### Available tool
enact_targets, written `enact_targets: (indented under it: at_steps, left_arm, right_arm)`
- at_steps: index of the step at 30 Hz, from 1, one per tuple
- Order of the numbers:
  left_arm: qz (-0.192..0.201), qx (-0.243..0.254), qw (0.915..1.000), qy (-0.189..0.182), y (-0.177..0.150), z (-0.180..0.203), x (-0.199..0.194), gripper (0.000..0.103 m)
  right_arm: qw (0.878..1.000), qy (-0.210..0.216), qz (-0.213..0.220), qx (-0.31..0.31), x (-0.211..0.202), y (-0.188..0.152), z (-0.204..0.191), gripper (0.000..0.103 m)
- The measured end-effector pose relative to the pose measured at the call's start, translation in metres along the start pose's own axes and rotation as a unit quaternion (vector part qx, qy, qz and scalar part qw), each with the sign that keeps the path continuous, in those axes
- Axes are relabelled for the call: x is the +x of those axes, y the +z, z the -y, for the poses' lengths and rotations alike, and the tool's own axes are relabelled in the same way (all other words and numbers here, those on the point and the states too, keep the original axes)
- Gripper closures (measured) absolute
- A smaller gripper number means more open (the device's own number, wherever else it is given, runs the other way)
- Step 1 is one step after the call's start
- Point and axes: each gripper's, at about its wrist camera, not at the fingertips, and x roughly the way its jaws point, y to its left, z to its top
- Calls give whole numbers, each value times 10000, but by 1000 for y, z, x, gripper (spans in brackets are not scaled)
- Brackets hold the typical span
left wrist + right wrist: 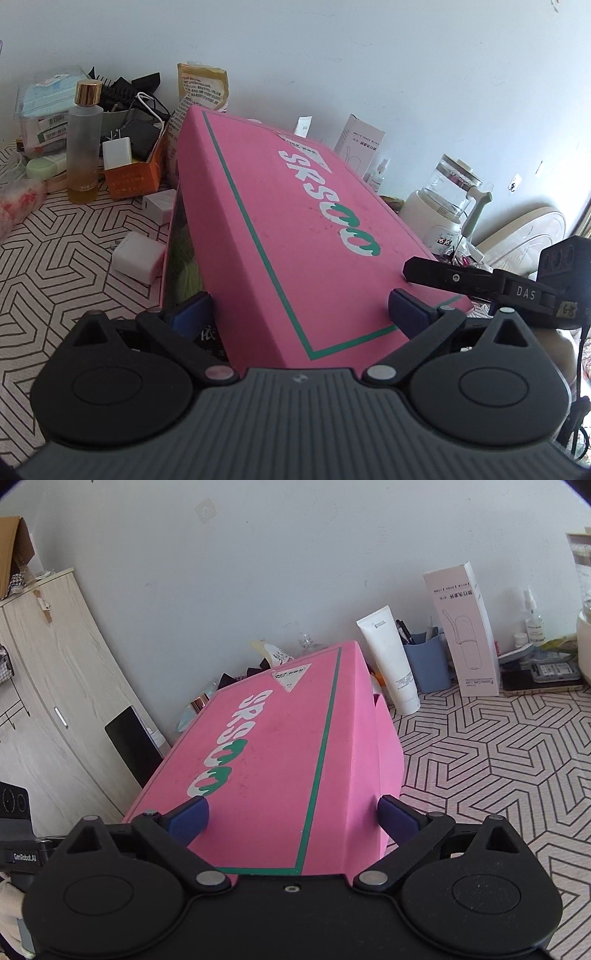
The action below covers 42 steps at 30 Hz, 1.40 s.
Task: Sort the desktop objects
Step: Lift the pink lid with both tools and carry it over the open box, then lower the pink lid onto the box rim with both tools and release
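Left hand-held gripper point(301, 314) and right hand-held gripper point(293, 818), both wide around pink lid point(291, 236).

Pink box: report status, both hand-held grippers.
Left hand-held gripper open, straddling the pink box lid's near end. Right hand-held gripper open, same lid. Lid tilted, partly raised. White charger beside box.

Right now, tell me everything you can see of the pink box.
The pink box is a long shoebox-like carton, matte cardboard by its look, with a thin green border line, white and green lettering and a triangular sticker on the lid. The lid sits tilted, propped up off the base; something greenish shows in the gap. It stands on the patterned tablecloth. The left gripper and right gripper both straddle its near end, fingers spread wide.
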Motion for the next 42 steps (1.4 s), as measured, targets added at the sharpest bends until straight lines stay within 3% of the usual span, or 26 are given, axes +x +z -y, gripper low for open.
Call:
enact_targets:
  at_steps: [14, 25, 42]
  left_arm:
    - [-62, -118, 9997, -220, 16, -42, 13, 0]
    - [97, 3, 9990, -431, 8, -39, -1, 0]
    - [-53, 248, 9996, -144, 1, -39, 2, 1]
  right_arm:
    - [9997, -147, -136, -138, 24, 8, -20, 2]
    - [9999, -31, 98, -123, 0, -7, -31, 2]
    - [9995, 173, 251, 5, -6, -20, -36, 3]
